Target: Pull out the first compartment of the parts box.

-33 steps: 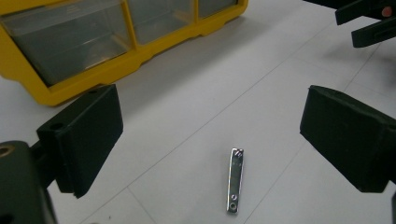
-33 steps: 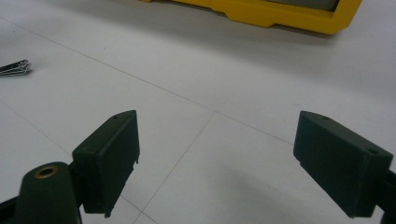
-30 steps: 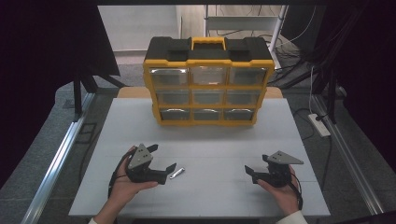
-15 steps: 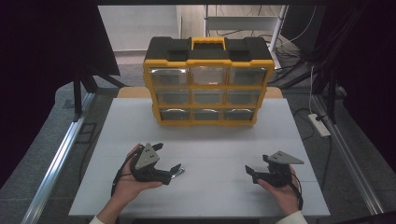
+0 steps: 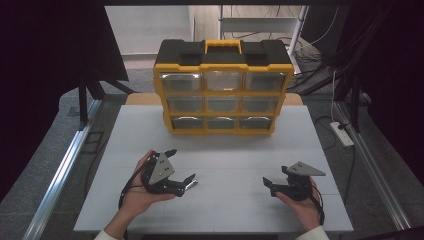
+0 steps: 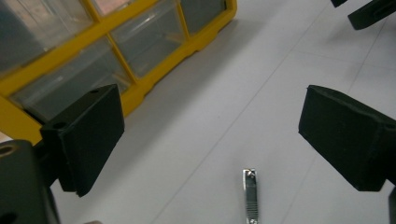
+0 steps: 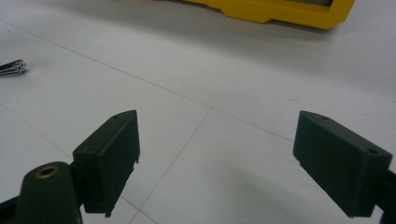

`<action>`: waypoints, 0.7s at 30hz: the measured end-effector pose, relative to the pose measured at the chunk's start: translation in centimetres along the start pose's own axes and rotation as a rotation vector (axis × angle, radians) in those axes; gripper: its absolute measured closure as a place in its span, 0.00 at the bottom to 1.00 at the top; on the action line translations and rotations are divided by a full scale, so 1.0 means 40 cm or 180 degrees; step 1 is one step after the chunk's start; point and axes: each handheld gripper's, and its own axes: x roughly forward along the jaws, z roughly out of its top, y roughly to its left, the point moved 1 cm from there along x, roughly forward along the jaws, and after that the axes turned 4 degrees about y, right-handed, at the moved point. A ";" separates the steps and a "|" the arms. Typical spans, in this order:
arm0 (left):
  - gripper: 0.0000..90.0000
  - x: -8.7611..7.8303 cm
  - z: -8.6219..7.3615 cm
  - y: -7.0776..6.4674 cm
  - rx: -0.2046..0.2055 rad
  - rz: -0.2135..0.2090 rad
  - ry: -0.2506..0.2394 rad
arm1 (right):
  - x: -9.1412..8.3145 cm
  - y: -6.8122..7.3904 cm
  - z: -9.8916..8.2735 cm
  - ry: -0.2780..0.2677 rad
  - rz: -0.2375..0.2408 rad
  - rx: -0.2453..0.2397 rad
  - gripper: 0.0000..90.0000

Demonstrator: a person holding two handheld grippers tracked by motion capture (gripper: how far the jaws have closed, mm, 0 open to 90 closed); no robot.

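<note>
Step in hand: the left tongs (image 5: 182, 167) are closing in on a small flat silver metal nail clipper (image 6: 251, 196); judged as the approach before a pick-up, no grasp made yet.
Clipper location: lying flat on the white table (image 5: 235, 160), near the front left, just beside the lower tip of the left tongs in the high view (image 5: 191, 183). In the left gripper view it is sitting low between the two black jaws, nearer the right one, touching neither.
Left tongs state: spread wide, holding nothing; the person's left hand (image 5: 137, 192) is tilting them so one jaw is pointing up and the other toward the clipper.
Right tongs state: the right tongs (image 5: 272, 185) are spread as well and empty, hovering over bare table at the front right, well apart from the clipper. The clipper's end is showing at the far left edge of the right gripper view (image 7: 11, 67).
Background: a yellow and black plastic organiser box with nine clear drawers (image 5: 222, 90) is standing at the back of the table, all drawers appearing shut.
Next move, judgement: lowering the left tongs until the jaws are straddling the clipper's narrow sides, then pressing them together. The clipper is thin and lying flat, so the jaw tips will likely need to reach the table surface.
Risk, judgement: the clipper may slide or skid out instead of lifting.
</note>
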 end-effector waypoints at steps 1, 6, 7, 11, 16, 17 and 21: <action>0.08 0.000 0.004 -0.003 0.0106 0.0071 0.0015 | 0.000 0.000 0.000 0.0000 0.0000 0.0003 0.17; 0.08 0.001 0.010 -0.008 0.0257 0.0158 -0.0008 | 0.000 -0.001 -0.001 0.0008 -0.0011 0.0012 0.17; 0.08 0.001 0.011 -0.009 0.0305 0.0179 -0.0017 | 0.000 -0.001 -0.001 0.0008 -0.0011 0.0012 0.17; 0.08 0.002 0.015 -0.013 0.0441 0.0272 -0.0032 | 0.000 -0.001 -0.001 0.0006 -0.0014 0.0017 0.17; 0.08 0.002 0.020 -0.013 0.0541 0.0361 -0.0047 | -0.001 -0.001 -0.001 0.0015 -0.0025 0.0010 0.17; 0.08 0.002 0.020 -0.013 0.0562 0.0376 -0.0054 | -0.001 -0.001 -0.001 0.0012 -0.0024 0.0013 0.17; 0.08 0.005 0.023 -0.014 0.0670 0.0471 -0.0049 | -0.001 -0.002 -0.001 0.0012 -0.0025 0.0013 0.17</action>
